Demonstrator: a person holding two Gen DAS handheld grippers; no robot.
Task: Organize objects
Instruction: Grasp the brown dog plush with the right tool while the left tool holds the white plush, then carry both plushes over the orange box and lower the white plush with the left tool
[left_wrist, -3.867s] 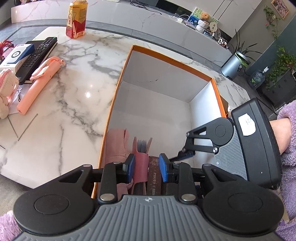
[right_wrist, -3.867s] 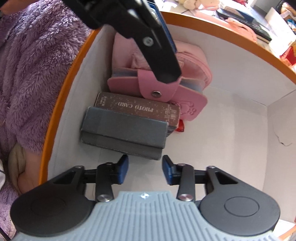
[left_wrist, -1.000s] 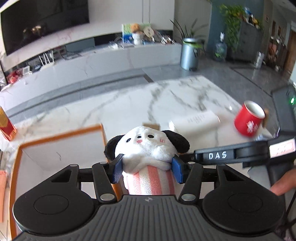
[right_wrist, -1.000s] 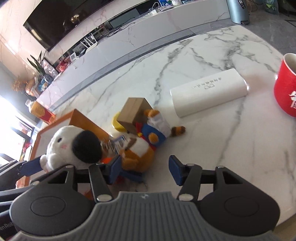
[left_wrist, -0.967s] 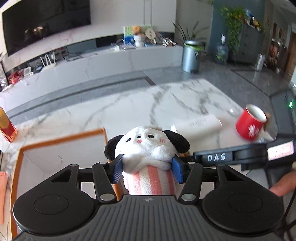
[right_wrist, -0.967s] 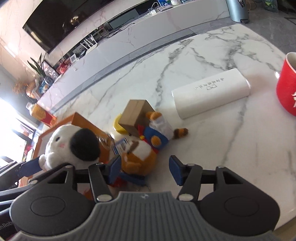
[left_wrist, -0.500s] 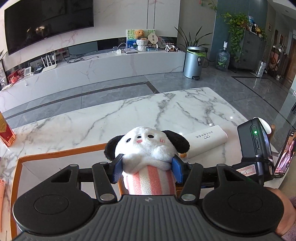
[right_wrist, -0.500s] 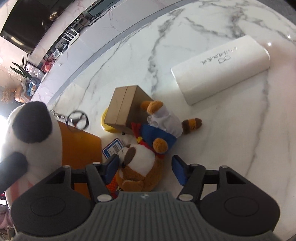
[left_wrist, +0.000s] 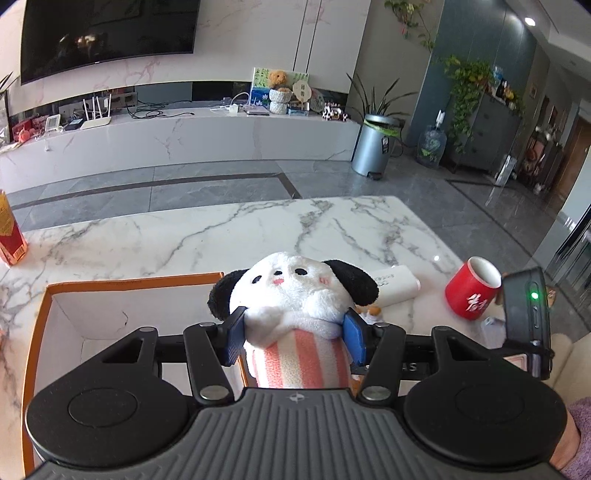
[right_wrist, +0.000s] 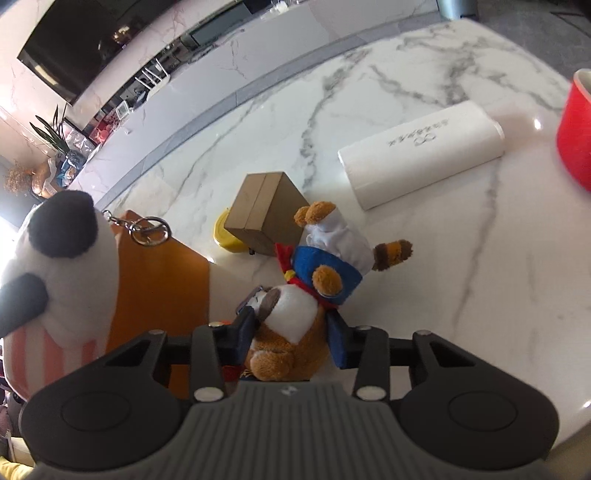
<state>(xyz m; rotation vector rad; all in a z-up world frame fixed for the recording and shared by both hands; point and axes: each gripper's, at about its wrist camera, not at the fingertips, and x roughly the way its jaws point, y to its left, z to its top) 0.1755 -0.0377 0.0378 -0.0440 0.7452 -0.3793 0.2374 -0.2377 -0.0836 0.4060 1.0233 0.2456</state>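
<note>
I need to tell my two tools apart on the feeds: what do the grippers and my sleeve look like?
The left gripper has a ribbed dark grey body, black linkage arms with round discs and silver rivets, and blue pads. The right gripper matches it; its side shows a green light and white label. A fuzzy purple sleeve covers the wrist.

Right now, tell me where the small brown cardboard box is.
In the right wrist view the brown cardboard box sits mid-frame on the marble table, partly over a yellow disc, just behind the brown plush toy and left of the white case.
</note>
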